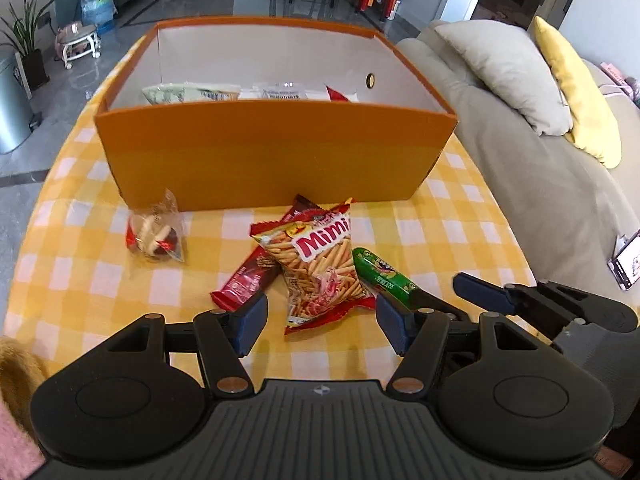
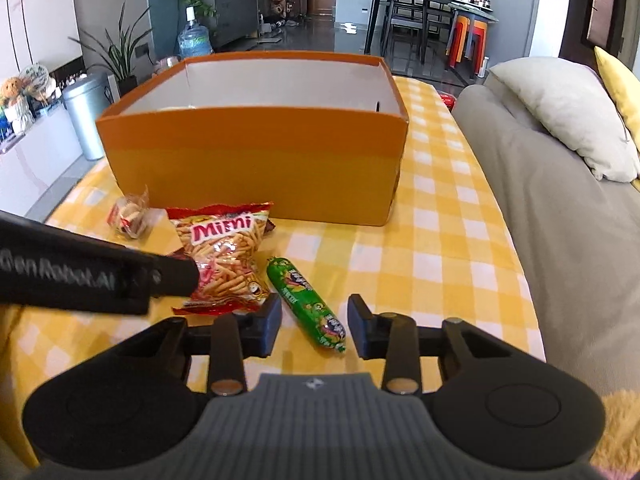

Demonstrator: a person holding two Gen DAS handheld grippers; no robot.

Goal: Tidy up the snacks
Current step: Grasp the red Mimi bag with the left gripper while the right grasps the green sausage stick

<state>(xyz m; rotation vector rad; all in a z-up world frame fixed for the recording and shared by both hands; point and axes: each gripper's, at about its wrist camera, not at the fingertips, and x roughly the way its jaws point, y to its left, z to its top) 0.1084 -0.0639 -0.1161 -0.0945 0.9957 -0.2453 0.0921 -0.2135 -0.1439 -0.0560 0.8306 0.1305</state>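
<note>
An orange box (image 1: 272,160) (image 2: 256,168) stands on the yellow checked tablecloth with several snack packs inside. In front of it lie a Mimi stick-snack bag (image 1: 320,264) (image 2: 224,256), a red chocolate bar pack (image 1: 250,280), a green sausage stick (image 1: 384,276) (image 2: 308,304) and a clear biscuit pack (image 1: 156,232) (image 2: 130,216). My left gripper (image 1: 320,320) is open, its pads on either side of the Mimi bag's near end. My right gripper (image 2: 314,326) is open with the green stick's near end between its pads, not touching.
A grey sofa (image 2: 560,220) with a beige cushion (image 1: 508,72) and a yellow one (image 1: 576,92) borders the table on the right. A phone (image 1: 628,264) lies on the sofa. A metal bin (image 2: 86,116), a water bottle and plants stand at far left.
</note>
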